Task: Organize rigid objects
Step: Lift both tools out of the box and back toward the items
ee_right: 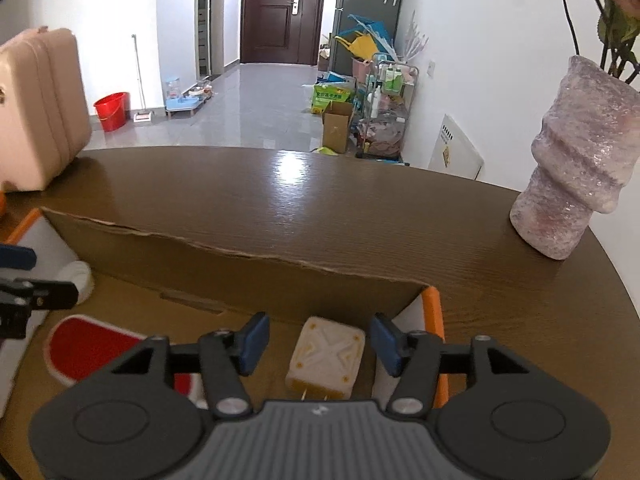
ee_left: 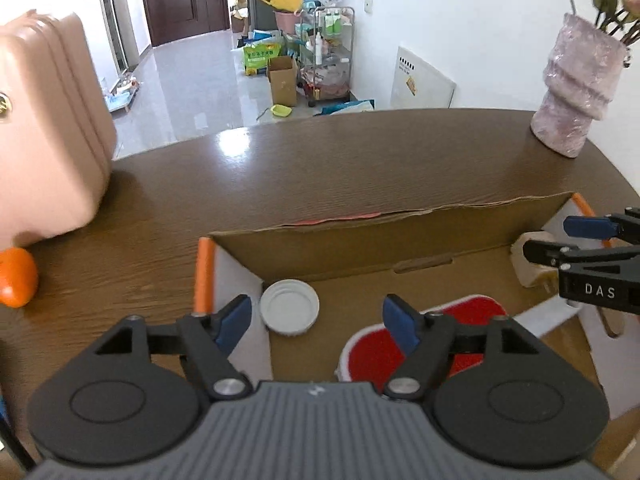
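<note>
Both sets of jaws stand apart and empty above the cardboard box (ee_left: 400,236). Inside already lie the white lid (ee_left: 289,306), red paddle (ee_left: 376,344) and plug adapter (ee_right: 326,356); an orange (ee_left: 16,282) remains on the worktop (ee_left: 320,168), seemingly left to pack.

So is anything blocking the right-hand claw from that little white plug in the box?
Nothing visible. The white plug lies on the cardboard box floor directly between the right gripper and its open fingers, untouched. The red pad sits well to its left.
</note>
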Tool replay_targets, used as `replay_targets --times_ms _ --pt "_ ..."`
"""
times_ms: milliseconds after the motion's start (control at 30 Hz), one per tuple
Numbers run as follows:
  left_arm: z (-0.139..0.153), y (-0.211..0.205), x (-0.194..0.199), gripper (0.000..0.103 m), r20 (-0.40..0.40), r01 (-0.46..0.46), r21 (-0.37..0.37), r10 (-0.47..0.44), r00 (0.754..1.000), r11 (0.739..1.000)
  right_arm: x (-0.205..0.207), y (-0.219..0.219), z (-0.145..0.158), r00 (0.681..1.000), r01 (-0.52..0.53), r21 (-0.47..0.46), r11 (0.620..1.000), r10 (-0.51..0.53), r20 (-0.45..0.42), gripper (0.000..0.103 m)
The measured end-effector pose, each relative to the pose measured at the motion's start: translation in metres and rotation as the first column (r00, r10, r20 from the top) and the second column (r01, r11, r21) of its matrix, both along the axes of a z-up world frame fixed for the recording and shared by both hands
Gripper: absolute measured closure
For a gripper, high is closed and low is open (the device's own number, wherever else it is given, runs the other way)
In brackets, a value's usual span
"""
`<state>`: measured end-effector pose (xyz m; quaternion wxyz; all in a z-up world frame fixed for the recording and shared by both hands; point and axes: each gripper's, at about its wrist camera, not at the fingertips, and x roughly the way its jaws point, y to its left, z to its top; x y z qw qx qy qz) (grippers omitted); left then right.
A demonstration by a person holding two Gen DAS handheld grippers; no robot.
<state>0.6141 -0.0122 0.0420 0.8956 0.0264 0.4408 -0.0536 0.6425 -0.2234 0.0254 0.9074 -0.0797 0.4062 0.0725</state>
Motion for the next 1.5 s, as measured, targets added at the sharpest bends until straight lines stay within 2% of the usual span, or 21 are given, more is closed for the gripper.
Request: replay_targets --times_ms 100,200,367,467,667,800,867,967,1133,1200,1267,1367,1500 --pt "0.016 0.005 -0.017 0.020 -0.028 0.001 -0.018 -0.001 1.000 1.000 -0.018 0.001 0.016 0.999 -0.029 0.003 1.000 0.029 -0.021 0.039" --pt "0.032 0.008 -0.041 0.017 -0.050 -0.002 -0.017 0.002 0.999 1.000 -0.041 -0.001 0.034 0.998 -0.047 0.015 0.999 0.048 -0.040 0.035" --pt "0.059 0.019 -0.090 0.013 -0.016 -0.015 -0.022 0.014 1.000 1.000 -0.091 -0.005 0.059 0.997 -0.070 -0.002 0.998 0.070 -0.023 0.029" --pt "0.070 0.022 -0.126 0.009 0.018 -0.009 -0.040 0.010 1.000 0.999 -0.128 -0.009 0.072 0.996 -0.084 0.017 0.996 0.084 -0.002 0.028" --pt "0.073 0.024 -0.215 0.004 0.118 0.002 -0.021 0.001 0.993 1.000 -0.213 -0.022 0.087 0.992 -0.104 0.078 0.992 0.097 0.081 0.020" --pt "0.069 0.027 -0.286 0.000 0.222 0.031 -0.033 -0.023 0.975 0.999 -0.278 -0.031 0.089 0.982 -0.115 0.115 0.987 0.095 0.162 0.017" --pt "0.060 0.031 -0.316 0.000 0.259 0.018 -0.064 -0.001 0.966 0.998 -0.310 -0.034 0.087 0.974 -0.122 0.140 0.983 0.092 0.208 0.015" --pt "0.043 0.034 -0.364 0.000 0.318 0.000 -0.066 0.021 0.948 0.998 -0.362 -0.034 0.078 0.952 -0.115 0.127 0.985 0.073 0.296 0.014" --pt "0.016 0.043 -0.434 0.000 0.398 -0.065 -0.100 0.100 0.912 0.993 -0.445 -0.031 0.046 0.916 -0.084 0.123 0.989 0.028 0.401 0.004" --pt "0.003 0.043 -0.460 0.000 0.411 -0.070 -0.105 0.107 0.905 0.992 -0.471 -0.028 0.030 0.911 -0.090 0.107 0.990 0.039 0.410 0.004" --pt "-0.007 0.039 -0.486 0.000 0.447 -0.055 -0.076 0.084 0.890 0.996 -0.497 -0.026 0.015 0.911 -0.088 0.105 0.991 0.038 0.411 0.004" --pt "-0.019 0.036 -0.516 0.000 0.495 -0.040 -0.046 0.057 0.867 0.998 -0.527 -0.026 -0.005 0.907 -0.076 0.151 0.986 0.006 0.421 0.001" --pt "-0.028 0.031 -0.526 0.000 0.492 0.010 -0.026 0.004 0.871 1.000 -0.553 -0.020 -0.026 0.910 -0.079 0.197 0.977 -0.010 0.414 0.001"
